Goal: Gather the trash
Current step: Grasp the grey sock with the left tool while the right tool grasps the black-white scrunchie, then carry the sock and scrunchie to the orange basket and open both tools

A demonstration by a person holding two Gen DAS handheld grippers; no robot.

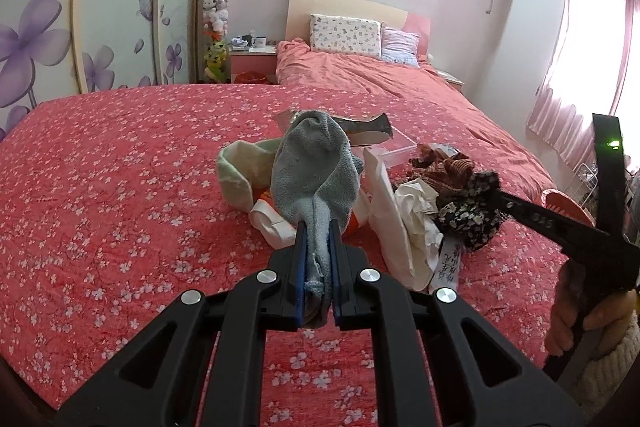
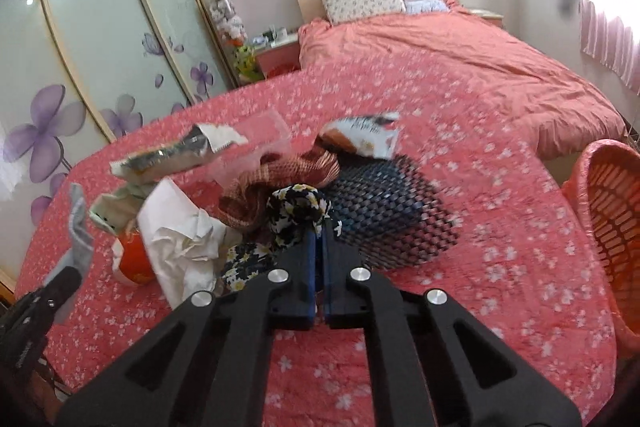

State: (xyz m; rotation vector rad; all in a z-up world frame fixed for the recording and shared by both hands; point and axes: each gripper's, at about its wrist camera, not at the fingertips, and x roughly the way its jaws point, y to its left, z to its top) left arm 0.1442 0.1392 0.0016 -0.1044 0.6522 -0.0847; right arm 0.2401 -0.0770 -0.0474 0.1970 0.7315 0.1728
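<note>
Two grippers work a heap of litter and cloth on a red floral bedspread (image 1: pixel 120 187). The left gripper (image 1: pixel 318 231) is clamped on a grey sock (image 1: pixel 312 167), lifted so that its foot stands above the pile. The right gripper (image 2: pixel 319 227) has its jaws drawn together on a black floral cloth (image 2: pixel 298 209), pinching its bunched edge; in the left wrist view a hand (image 1: pixel 576 323) grips its handle at the right edge. Crumpled white paper (image 2: pixel 180 235) lies just left of that cloth, beside an orange-and-white cup (image 2: pixel 134 259). A red checked cloth (image 2: pixel 276 175) sits behind the floral one, touching it, and a dark woven mat (image 2: pixel 392 211) spreads to its right. Two torn snack wrappers (image 2: pixel 360 137) lie at the far side of the heap, with a clear plastic box (image 2: pixel 264 139) between them. An orange plastic basket (image 2: pixel 612 227) stands off the bedspread's right edge. Beyond, a bed with pillows (image 1: pixel 346 35) runs to the wall beside pink curtains (image 1: pixel 592 39).
</note>
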